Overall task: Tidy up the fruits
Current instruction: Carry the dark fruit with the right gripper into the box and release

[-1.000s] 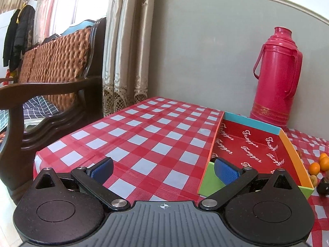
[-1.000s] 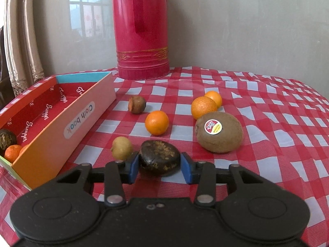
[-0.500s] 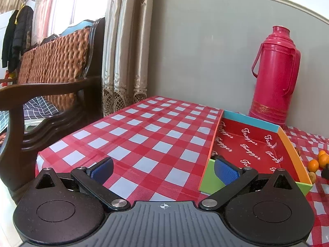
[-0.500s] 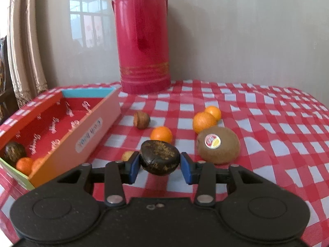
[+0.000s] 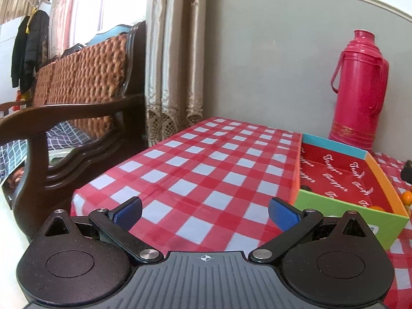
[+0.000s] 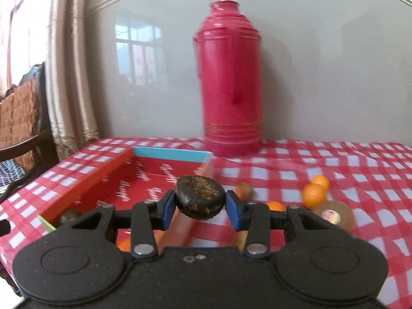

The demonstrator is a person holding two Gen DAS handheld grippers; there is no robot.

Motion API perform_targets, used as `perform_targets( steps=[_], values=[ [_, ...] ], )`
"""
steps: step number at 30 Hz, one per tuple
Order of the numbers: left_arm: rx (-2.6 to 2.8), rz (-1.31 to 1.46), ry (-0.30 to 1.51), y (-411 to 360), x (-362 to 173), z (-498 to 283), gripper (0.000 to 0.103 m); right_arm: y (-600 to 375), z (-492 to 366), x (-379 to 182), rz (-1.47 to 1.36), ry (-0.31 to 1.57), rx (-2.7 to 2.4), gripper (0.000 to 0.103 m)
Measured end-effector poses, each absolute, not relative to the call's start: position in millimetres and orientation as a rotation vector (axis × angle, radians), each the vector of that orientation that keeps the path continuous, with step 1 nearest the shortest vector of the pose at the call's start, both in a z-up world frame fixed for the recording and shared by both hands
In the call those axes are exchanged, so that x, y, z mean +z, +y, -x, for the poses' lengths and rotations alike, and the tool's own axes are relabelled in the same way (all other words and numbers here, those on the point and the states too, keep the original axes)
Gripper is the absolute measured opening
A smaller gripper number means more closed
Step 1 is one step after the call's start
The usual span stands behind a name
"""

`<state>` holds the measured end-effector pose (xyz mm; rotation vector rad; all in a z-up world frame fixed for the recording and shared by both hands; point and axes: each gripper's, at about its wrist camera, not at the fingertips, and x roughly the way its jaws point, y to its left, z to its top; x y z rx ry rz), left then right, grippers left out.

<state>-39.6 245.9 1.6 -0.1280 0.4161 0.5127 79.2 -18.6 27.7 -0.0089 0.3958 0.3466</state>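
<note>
My right gripper (image 6: 200, 207) is shut on a dark brown wrinkled fruit (image 6: 200, 197) and holds it in the air above the right wall of the colourful cardboard box (image 6: 170, 155). The box has a red printed floor; a dark fruit (image 6: 68, 216) and an orange (image 6: 125, 244) lie at its near end. On the cloth to the right lie oranges (image 6: 313, 194), a stickered kiwi (image 6: 334, 213) and a small brown fruit (image 6: 243, 190). My left gripper (image 5: 205, 209) is open and empty, low over the table's left part, beside the box (image 5: 332, 144).
A tall pink thermos (image 6: 230, 82) stands behind the box by the wall; it also shows in the left wrist view (image 5: 359, 87). A red checked cloth (image 5: 206, 164) covers the table. A wooden wicker chair (image 5: 77, 97) and curtains (image 5: 172, 51) stand left of the table's edge.
My right gripper has risen and moved left with the dark fruit, from over the loose fruits to above the box wall. My left gripper has drawn back a little; the box looks farther away.
</note>
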Motion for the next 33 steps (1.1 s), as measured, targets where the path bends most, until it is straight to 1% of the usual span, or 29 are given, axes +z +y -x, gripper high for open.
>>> perform_targets(
  steps=[13,31,32,33],
  values=[
    [0.550,0.135,0.425,267,3,54,0.103,45,-76,16,0.052,0.422,0.462,0.034],
    [0.553,0.128,0.421,263,6,56,0.103,63,-77,4,0.038,0.468,0.479,0.034],
    [0.553,0.127,0.420,262,6,55,0.103,63,-77,4,0.035,0.466,0.480,0.037],
    [0.553,0.125,0.420,261,7,55,0.103,63,-77,4,0.040,0.466,0.479,0.044]
  ],
)
